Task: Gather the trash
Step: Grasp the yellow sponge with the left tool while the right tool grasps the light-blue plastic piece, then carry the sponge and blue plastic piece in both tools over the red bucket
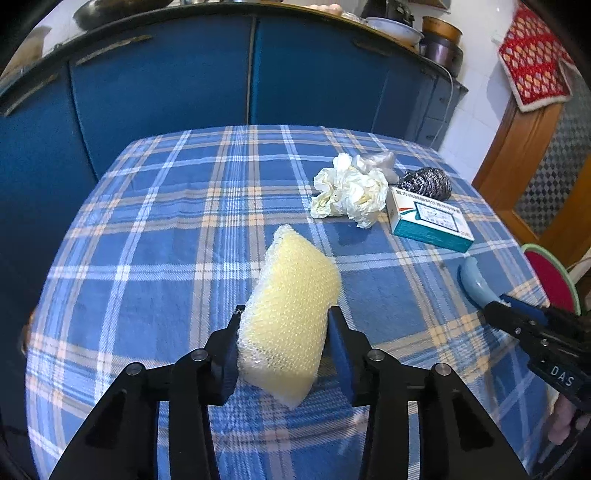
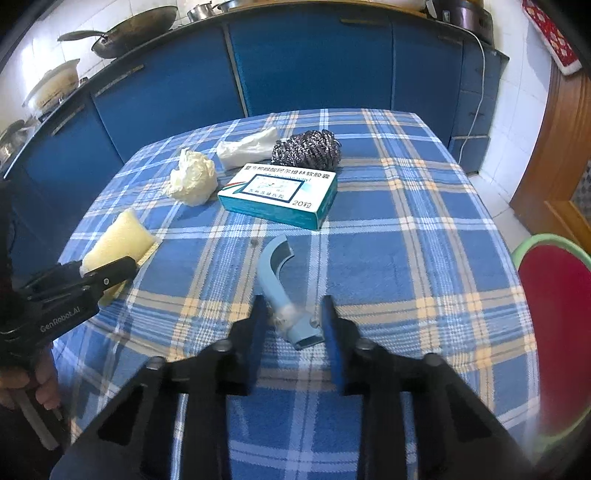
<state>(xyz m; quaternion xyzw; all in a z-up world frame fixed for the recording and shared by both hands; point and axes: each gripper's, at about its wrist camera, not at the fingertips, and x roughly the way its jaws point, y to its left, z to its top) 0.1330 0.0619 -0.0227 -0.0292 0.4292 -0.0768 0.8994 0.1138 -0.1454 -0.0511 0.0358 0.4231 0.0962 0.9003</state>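
The left claw [image 1: 284, 314] is clamped on a yellow sponge [image 1: 291, 314] wrapped in clear netting, both pads pressed against its sides; the sponge sticks out forward over the tabletop [image 1: 147, 240], which wears a blue checked cloth; seen from the right wrist, the sponge's lower end appears to rest on the cloth near the tabletop's left edge. The right claw [image 2: 291, 314] stands narrowly apart around the stem of a curved pale-blue plastic piece [image 2: 275, 269]; the piece lies on the cloth with its hooked end pointing away from the claw, and its open square end sits between the fingers, close to the right pad; the picture is blurred there, so whether the pads actually touch it I cannot tell.

Farther back on the cloth sits a small cluster: a crumpled ball of cream paper [image 2: 192, 179], a white wad of plastic film [image 2: 245, 147] behind it, a steel scouring ball [image 2: 306, 147], and a teal-and-white medicine box [image 2: 279, 197] lying flat just in front of the scourer; the box and the paper are near each other, the scourer touching or almost touching the box's far edge. Blue cabinets [image 2: 314, 66] run behind the tabletop, with a wok [image 2: 136, 29] on the counter above them; a red chair seat with a green rim [image 2: 554, 325] stands at the tabletop's right side.
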